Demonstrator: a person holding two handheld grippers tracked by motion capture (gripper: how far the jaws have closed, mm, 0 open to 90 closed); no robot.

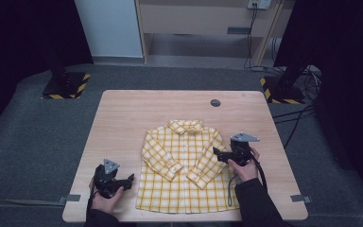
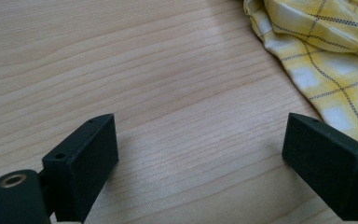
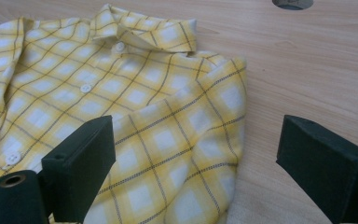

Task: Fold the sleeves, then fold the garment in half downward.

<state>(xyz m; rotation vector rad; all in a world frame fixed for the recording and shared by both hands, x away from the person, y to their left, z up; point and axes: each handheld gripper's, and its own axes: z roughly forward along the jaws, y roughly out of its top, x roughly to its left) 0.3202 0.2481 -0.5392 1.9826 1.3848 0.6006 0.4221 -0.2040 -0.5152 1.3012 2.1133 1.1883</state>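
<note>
High view shows a yellow checked shirt (image 1: 184, 165) lying flat on the wooden table (image 1: 123, 123), both sleeves folded in. The left gripper (image 1: 128, 179) and right gripper (image 1: 216, 152) sit beside it, jaws wide apart, holding nothing.

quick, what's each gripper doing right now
left gripper: open, holding nothing, beside the shirt
right gripper: open, holding nothing, at the shirt's edge

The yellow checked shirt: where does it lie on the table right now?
In the high view the yellow checked shirt lies flat near the table's front edge, sleeves folded across its front, between the left gripper and the right gripper.
</note>
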